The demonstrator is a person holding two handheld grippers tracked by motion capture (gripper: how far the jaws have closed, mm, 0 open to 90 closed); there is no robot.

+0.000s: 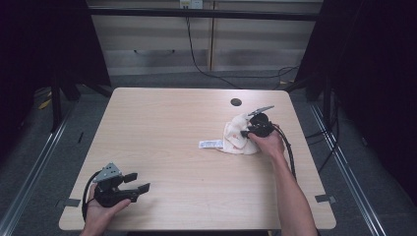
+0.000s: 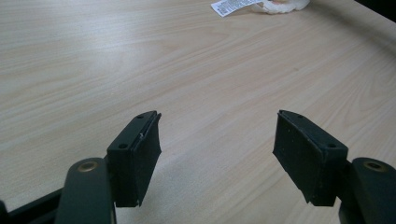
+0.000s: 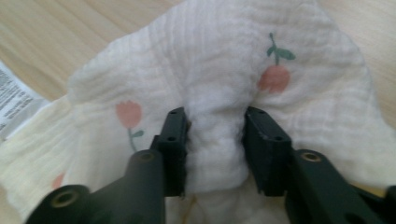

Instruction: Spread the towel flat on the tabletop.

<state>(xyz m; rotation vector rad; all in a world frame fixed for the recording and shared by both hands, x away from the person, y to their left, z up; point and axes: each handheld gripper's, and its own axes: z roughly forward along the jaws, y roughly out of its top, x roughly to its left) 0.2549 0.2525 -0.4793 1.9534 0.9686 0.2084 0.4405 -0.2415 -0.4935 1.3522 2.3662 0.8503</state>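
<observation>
Cloth (image 1: 239,133), a white muslin piece printed with small fruit, lies bunched toward the worktop's (image 1: 162,147) right edge, its label (image 1: 210,144) sticking out. The right tool (image 3: 215,140) pinches a raised fold; lifting slowly should keep that grip. The left tool (image 1: 134,183) hovers unclenched near the front-left corner.

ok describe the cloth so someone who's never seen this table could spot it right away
On the light wooden table, look to the far right, just below the small dark round hole. The crumpled cream cloth lies there, a fold of it pinched between the right gripper's black fingers. It has small pink flower prints, and a white printed label sticks out on its left.
</observation>
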